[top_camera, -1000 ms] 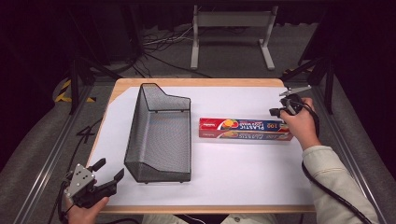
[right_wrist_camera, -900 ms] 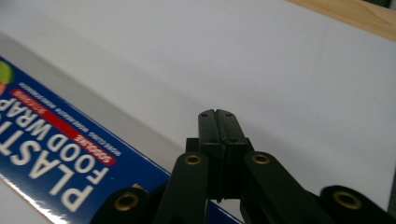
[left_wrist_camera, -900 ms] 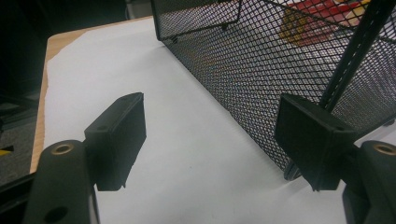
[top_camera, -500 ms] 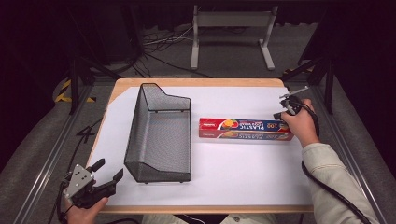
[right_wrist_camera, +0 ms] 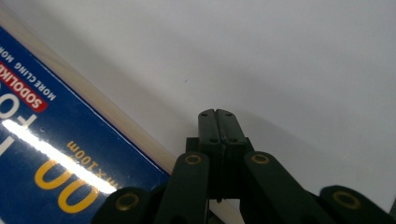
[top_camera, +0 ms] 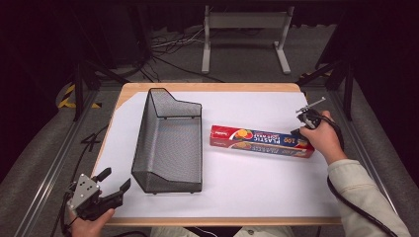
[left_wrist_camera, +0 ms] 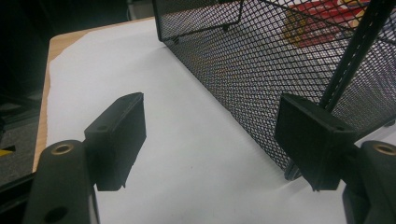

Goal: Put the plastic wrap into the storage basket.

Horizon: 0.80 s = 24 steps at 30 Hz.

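High view: right hand-held gripper [top_camera: 302, 129] at plastic wrap box [top_camera: 261, 140], 3 o'clock end.
Jaws closed, empty, barely shifted; box unmoved on surface [top_camera: 257, 182]. Left hand-held gripper [top_camera: 112, 187] open, idle at 7 o'clock by mesh basket [top_camera: 168, 143].

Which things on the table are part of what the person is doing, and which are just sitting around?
In the job:
- plastic wrap box, lying flat beside the right gripper, whose jaws are shut
- mesh basket, next to the open left gripper

Just there:
- white sheet covering the table
- metal stand and cables on the floor behind the table
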Each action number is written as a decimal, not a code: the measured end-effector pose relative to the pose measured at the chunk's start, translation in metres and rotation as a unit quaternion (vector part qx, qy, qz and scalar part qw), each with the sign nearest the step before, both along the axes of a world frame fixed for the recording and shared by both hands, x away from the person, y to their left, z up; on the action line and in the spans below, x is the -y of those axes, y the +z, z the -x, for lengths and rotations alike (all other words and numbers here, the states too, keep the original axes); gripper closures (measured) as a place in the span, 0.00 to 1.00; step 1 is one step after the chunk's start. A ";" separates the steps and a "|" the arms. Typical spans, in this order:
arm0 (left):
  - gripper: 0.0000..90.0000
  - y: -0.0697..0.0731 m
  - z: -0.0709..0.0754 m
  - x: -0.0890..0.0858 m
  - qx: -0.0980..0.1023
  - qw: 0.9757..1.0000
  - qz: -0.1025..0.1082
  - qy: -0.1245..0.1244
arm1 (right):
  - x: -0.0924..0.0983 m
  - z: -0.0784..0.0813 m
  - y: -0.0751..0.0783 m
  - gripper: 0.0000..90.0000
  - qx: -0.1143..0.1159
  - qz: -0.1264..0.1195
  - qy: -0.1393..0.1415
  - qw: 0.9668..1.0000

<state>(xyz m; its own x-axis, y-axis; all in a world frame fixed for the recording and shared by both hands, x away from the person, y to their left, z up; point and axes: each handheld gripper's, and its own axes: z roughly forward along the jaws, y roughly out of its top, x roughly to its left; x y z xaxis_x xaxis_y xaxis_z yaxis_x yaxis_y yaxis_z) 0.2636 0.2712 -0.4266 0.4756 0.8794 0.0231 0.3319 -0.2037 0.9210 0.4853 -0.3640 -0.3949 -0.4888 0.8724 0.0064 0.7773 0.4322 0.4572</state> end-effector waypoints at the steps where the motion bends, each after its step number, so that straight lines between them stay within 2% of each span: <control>1: 0.29 0.000 0.000 0.000 0.000 1.000 0.000 0.000 | 0.000 0.003 0.000 1.00 -0.002 -0.002 0.001 1.000; 14: 0.29 0.000 -0.002 0.002 -0.002 1.000 -0.003 -0.002 | -0.004 0.056 -0.003 1.00 -0.004 -0.032 0.028 0.999; 24: 0.29 0.000 -0.003 0.003 -0.003 1.000 -0.002 -0.003 | -0.012 0.080 -0.004 1.00 -0.034 -0.053 0.048 0.997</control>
